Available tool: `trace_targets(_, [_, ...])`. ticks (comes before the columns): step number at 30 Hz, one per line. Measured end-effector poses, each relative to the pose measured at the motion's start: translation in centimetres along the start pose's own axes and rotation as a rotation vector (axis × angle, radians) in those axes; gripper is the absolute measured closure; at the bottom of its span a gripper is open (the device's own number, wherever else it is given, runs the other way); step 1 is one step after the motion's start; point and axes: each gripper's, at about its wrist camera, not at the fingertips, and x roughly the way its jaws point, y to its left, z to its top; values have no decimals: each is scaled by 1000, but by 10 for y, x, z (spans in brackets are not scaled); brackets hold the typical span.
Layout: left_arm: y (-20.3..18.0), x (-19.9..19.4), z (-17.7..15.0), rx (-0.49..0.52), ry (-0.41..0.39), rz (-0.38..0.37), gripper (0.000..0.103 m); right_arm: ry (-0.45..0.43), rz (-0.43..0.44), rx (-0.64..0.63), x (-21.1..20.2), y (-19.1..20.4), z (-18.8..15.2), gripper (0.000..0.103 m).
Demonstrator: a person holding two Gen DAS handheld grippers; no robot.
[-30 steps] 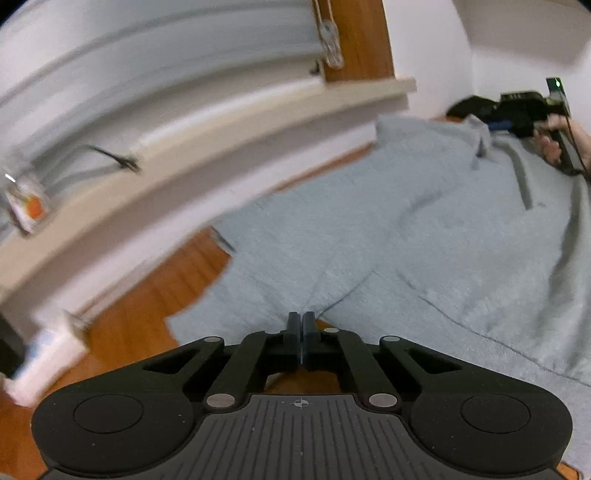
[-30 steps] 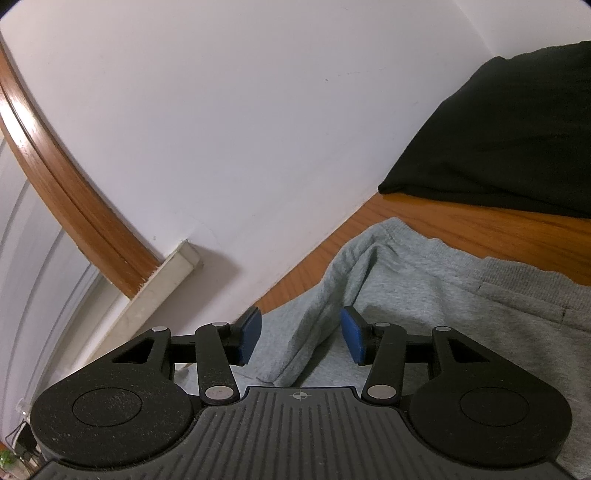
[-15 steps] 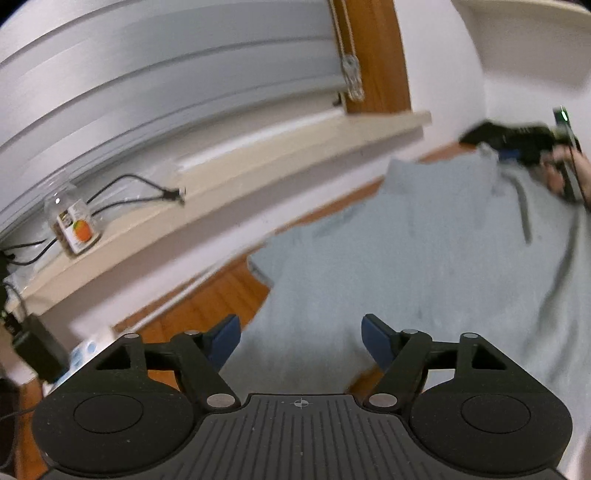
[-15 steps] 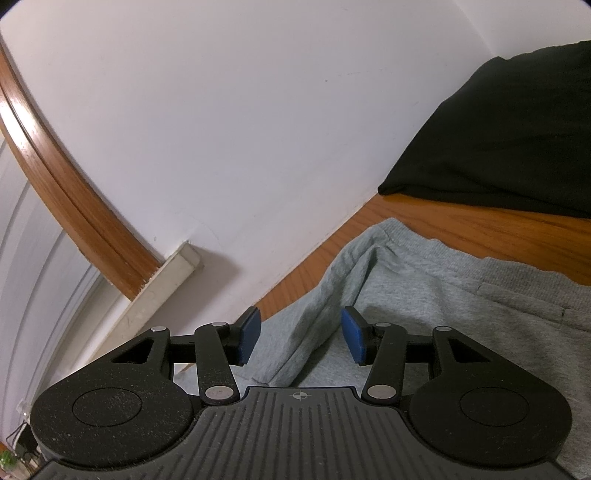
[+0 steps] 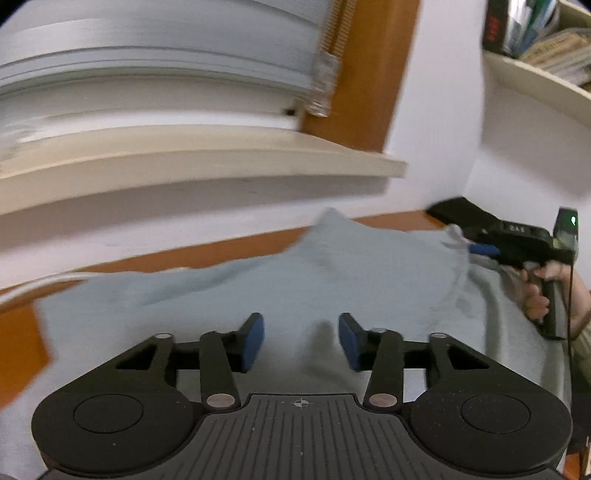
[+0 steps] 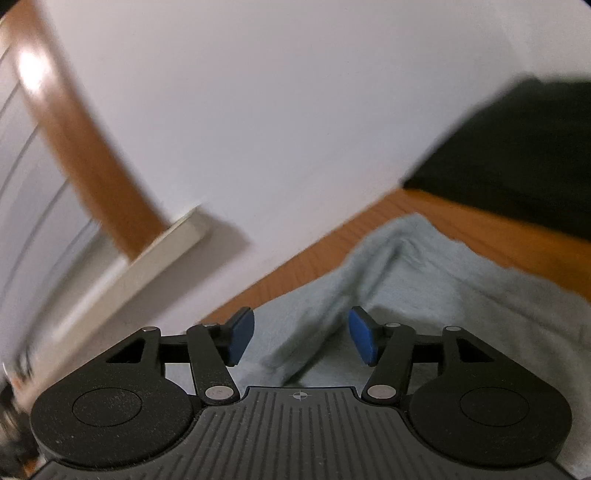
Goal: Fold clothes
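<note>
1. Grey sweatpants (image 5: 332,280) lie spread on your wooden tabletop (image 5: 207,251), running from the near left corner toward the wall under the window sill (image 5: 184,155); the fabric is soft and blurred in both views.
2. Your left gripper (image 5: 301,341) hangs just over the middle of the cloth with its blue pads (image 5: 253,341) set wide apart and nothing between them; a small raised pucker of fabric sits in the gap, and you cannot tell whether either pad touches it.
3. Your right gripper (image 6: 301,339) is also spread wide, holding nothing; a folded ridge of the sweatpants (image 6: 369,288) at the waistband end rises between its blue pads (image 6: 364,341).
4. From the left wrist view you can see that right gripper (image 5: 517,240) at the far right edge of the garment, with your hand (image 5: 543,291) wrapped around its grip and a green light lit on its top.
5. A black garment (image 6: 517,158) lies folded on the tabletop beyond the waistband, near the wall and apart from the grey cloth, with bare wood (image 6: 480,229) between them.
6. The only holder in sight is the wall shelf (image 5: 535,81) at upper right in the left wrist view; it carries a row of books (image 5: 524,26), too blurred to read.
</note>
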Motion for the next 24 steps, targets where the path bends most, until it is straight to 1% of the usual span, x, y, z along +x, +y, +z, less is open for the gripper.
trace_targets(1, [-6,5,0,11,3,-2,39,20,16,-18,0,6,-1,51])
trace_targets(2, [-10,7,-2,23,3,5,34,38,21,-31,0,13,-2,60])
trace_targets(3, [-13,9,-4,32,3,12,34,55,24,-45,0,20,-3,70])
trace_targets(6, [-12,16,-9,27,34,30,34,64,36,-99,1,44,-6,72])
trace_targets(8, [-8,17,-10,2,40,28,34,63,62,-175,3,61,-10,72])
trace_targets(11, [-14,19,-11,39,58,60,32,70,85,-332,8,92,-16,72])
trace_targets(14, [-24,23,-12,95,74,96,30,141,72,-393,22,109,-22,72])
trace_targets(16, [-29,25,-14,127,83,117,28,203,23,-425,30,109,-26,73])
trace_targets(17, [-30,25,-14,131,84,122,28,222,-21,-438,34,103,-27,73])
trace_targets(18, [-31,25,-14,134,86,127,28,226,-45,-417,34,91,-26,73])
trace_targets(19, [-31,26,-14,135,86,129,27,224,-59,-382,33,78,-24,79])
trace_targets(20, [-32,27,-13,137,84,128,27,223,-74,-348,33,66,-21,90])
trace_targets(21, [-35,30,-8,143,74,117,27,223,-62,-316,31,56,-20,92])
trace_targets(22, [-38,33,-3,149,64,105,26,225,-44,-310,30,53,-20,92])
trace_targets(24, [-44,40,6,161,45,82,26,221,-34,-357,29,56,-24,92])
